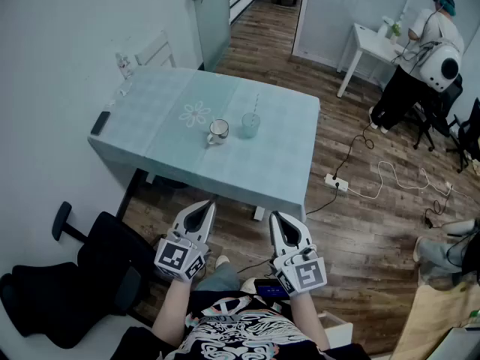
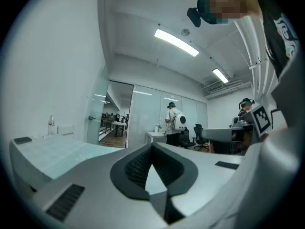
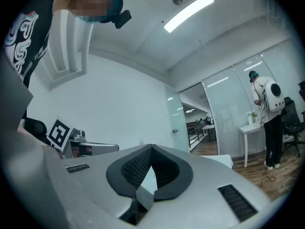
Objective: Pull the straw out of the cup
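Note:
A translucent cup (image 1: pixel 250 125) with a thin straw (image 1: pixel 255 105) standing in it sits near the middle of the light teal table (image 1: pixel 172 96), right of a white mug (image 1: pixel 217 131). Both grippers are held low in front of the person, well short of the table's near edge. My left gripper (image 1: pixel 208 205) (image 2: pixel 152 145) has its jaws together with nothing between them. My right gripper (image 1: pixel 274 215) (image 3: pixel 152 147) is likewise shut and empty. Neither gripper view shows the cup or the straw.
A dark phone (image 1: pixel 100 122) and a clear bottle (image 1: pixel 122 66) lie at the table's left side. A black office chair (image 1: pixel 82 272) stands at lower left. A power strip (image 1: pixel 334 181) with cables lies on the wood floor. A person (image 1: pixel 424 58) stands at a white desk (image 1: pixel 371 45).

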`<action>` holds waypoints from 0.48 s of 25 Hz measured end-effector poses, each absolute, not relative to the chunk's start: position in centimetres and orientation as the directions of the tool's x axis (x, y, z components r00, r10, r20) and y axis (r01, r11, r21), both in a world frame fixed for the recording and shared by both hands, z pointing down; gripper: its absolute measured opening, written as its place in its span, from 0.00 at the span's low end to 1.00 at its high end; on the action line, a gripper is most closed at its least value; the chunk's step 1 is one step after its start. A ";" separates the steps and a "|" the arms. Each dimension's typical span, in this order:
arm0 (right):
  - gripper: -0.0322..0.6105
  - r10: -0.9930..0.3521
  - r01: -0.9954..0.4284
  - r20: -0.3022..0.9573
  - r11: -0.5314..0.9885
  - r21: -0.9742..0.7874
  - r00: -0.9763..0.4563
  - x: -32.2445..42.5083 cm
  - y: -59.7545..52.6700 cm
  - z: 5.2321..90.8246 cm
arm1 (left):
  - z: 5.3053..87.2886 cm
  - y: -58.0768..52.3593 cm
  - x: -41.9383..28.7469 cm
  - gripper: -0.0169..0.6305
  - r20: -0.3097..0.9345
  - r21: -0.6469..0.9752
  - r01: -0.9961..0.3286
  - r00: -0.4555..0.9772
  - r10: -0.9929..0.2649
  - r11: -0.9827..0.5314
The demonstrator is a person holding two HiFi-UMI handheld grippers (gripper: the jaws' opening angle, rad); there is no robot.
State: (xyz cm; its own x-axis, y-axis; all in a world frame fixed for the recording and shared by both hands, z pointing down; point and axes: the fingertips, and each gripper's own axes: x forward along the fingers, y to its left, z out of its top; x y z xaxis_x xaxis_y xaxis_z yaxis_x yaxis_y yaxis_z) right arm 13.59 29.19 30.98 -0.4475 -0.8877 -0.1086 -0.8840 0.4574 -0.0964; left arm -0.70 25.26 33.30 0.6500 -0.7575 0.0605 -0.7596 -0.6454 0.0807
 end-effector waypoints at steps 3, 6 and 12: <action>0.03 -0.880 -0.875 -0.111 0.472 -0.106 -0.461 13.2 30.8 30.2 | 32.9 26.8 -0.5 0.02 0.064 0.089 -0.761 0.648 -0.759 -0.643; 0.03 -0.864 -0.857 -0.111 0.502 -0.118 -0.491 13.1 31.7 29.8 | 32.6 27.8 0.0 0.02 0.043 0.120 -0.739 0.671 -0.741 -0.662; 0.03 -0.851 -0.844 -0.079 0.525 -0.112 -0.519 12.7 32.9 30.5 | 34.1 29.5 -0.7 0.02 0.099 0.082 -0.788 0.616 -0.782 -0.610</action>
